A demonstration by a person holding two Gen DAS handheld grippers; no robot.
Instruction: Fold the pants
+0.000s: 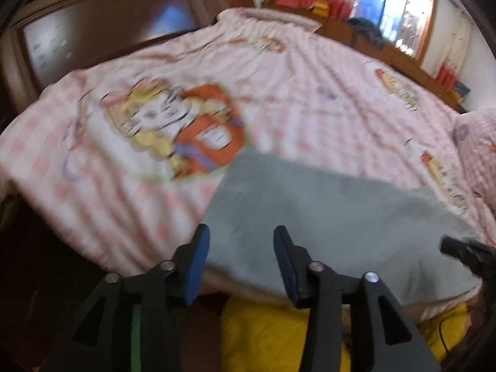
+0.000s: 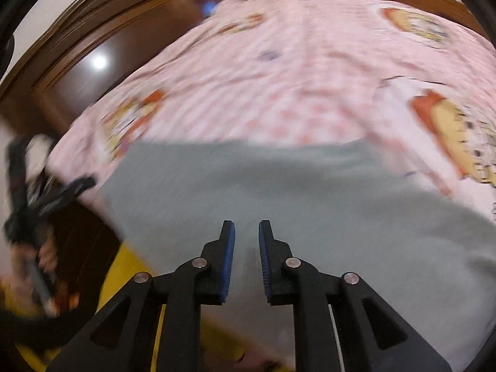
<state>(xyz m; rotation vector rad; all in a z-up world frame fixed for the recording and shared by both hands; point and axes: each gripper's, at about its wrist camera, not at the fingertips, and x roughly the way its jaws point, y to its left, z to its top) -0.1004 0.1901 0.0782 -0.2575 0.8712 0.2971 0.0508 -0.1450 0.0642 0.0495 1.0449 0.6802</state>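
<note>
The grey pants (image 1: 325, 217) lie flat at the near edge of the bed (image 1: 279, 93), on its pink checked cover; the cover beyond them is bare. The left gripper (image 1: 240, 263) hovers over the pants' left edge, jaws wide, holding nothing. The right gripper (image 2: 247, 257) hovers above the pants, jaws narrowly apart, holding nothing.

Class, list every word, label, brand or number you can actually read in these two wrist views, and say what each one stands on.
None can be read.
Bedsheet: cartoon prints only; any lettering in them is too blurred to read.
Grey pants: no label or print shows.
Left gripper and right gripper: no markings visible.
</note>
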